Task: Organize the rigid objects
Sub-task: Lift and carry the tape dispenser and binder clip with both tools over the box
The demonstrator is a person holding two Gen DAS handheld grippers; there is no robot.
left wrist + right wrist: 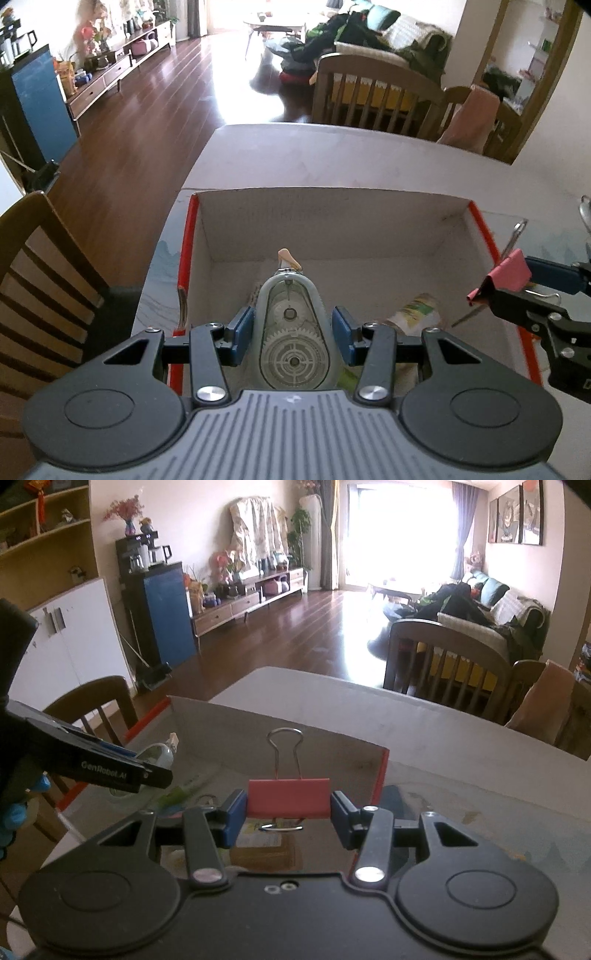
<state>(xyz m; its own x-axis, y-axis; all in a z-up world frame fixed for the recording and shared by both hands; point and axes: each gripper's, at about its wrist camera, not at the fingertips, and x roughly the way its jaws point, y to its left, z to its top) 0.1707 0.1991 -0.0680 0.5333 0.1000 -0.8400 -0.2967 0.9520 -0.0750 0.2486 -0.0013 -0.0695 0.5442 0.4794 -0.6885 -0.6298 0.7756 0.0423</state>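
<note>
My left gripper (293,322) is shut on a clear correction tape dispenser (293,354) with white gears inside, its tip pointing into an open cardboard box (332,221) with red edges. My right gripper (288,812) is shut on a red binder clip (288,797), wire handle up, over the box's near right side (380,775). The clip (506,275) and right gripper (524,299) also show at the right of the left wrist view. The left gripper (147,773) with the dispenser (159,755) appears at the left of the right wrist view.
The box sits on a pale table (332,155). Inside it lies a small green-and-yellow labelled container (413,314). Wooden chairs stand at the left (44,277) and beyond the far edge (369,92). A blue-gloved hand (18,812) holds the left gripper.
</note>
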